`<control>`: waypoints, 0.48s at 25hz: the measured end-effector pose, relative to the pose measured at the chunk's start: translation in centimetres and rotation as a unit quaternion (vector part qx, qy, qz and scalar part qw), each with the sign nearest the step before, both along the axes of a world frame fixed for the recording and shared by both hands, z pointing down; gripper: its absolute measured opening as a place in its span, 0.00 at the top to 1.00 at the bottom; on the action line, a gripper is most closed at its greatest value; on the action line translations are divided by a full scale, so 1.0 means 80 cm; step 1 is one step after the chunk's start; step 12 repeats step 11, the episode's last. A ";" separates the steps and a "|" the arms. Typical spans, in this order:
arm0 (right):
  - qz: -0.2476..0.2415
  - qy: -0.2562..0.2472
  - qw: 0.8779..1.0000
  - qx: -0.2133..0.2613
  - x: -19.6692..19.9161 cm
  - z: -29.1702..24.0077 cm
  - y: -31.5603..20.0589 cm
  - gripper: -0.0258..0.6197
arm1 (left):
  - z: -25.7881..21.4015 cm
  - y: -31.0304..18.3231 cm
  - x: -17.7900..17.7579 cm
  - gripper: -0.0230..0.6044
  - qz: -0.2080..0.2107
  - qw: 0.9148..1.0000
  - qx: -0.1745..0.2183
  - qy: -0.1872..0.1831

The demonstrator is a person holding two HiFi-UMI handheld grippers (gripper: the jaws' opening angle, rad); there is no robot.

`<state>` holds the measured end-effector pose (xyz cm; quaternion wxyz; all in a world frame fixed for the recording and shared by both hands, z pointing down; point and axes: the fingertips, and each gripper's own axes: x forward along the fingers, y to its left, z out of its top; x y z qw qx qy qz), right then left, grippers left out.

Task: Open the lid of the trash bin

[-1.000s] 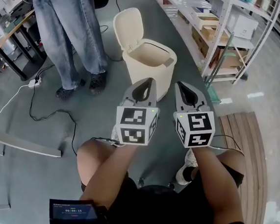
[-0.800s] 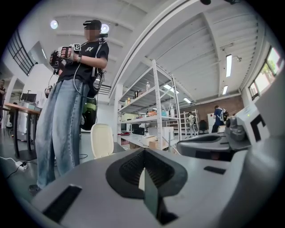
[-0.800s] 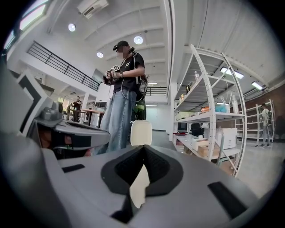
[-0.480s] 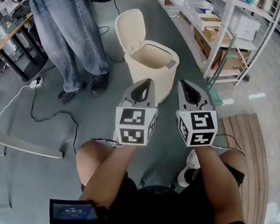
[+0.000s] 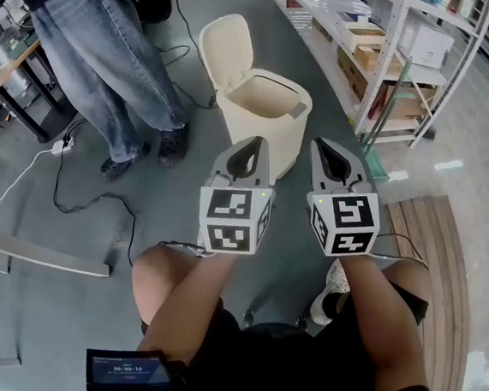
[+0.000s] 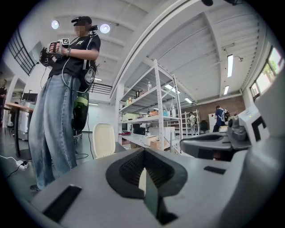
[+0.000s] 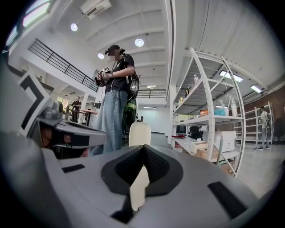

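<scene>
Holding left tongs (image 5: pixel 258 140) and right tongs (image 5: pixel 319 144) clenched, empty, side by side near bin (image 5: pixel 265 118) on floor (image 5: pixel 33 322). Looking down into its smooth cream oval mouth only from head view; catching just rounded lid (image 6: pixel 103 139), standing upright, and ribbed dark pads (image 7: pixel 130 167) through gripper views.

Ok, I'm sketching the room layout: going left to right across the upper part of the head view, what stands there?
Dark table → standing person's jeans → trash bin with its lid up → metal shelving.
</scene>
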<state>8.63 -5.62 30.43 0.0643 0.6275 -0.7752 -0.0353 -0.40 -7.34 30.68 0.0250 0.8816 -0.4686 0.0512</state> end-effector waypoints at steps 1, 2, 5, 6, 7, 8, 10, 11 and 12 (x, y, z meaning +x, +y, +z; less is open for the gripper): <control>0.001 0.001 1.000 0.000 0.001 0.001 0.001 0.95 | 0.000 0.000 0.000 0.96 0.000 1.000 0.000 0.001; 0.002 0.001 1.000 0.000 0.001 0.001 0.001 0.95 | 0.000 0.000 0.000 0.96 0.000 1.000 0.000 0.001; 0.000 0.005 1.000 0.004 0.002 0.002 0.003 0.95 | -0.001 0.000 0.005 0.96 0.003 1.000 0.001 0.001; -0.001 0.005 1.000 0.006 0.001 0.001 0.004 0.95 | -0.001 0.000 0.007 0.96 0.004 1.000 0.001 0.001; -0.002 0.006 1.000 0.007 0.001 0.001 0.004 0.95 | -0.001 0.001 0.008 0.96 0.005 1.000 0.001 0.000; -0.002 0.006 1.000 0.007 0.001 0.001 0.004 0.95 | -0.001 0.001 0.009 0.96 0.006 1.000 0.001 -0.001; -0.003 0.006 1.000 0.007 0.000 0.000 0.004 0.95 | 0.000 0.001 0.009 0.96 0.006 1.000 0.001 -0.003; -0.003 0.006 1.000 0.007 0.000 -0.001 0.003 0.95 | 0.000 0.001 0.009 0.96 0.006 1.000 0.000 -0.004; -0.003 0.006 1.000 0.007 0.000 -0.001 0.003 0.95 | 0.000 0.001 0.009 0.96 0.006 1.000 0.000 -0.004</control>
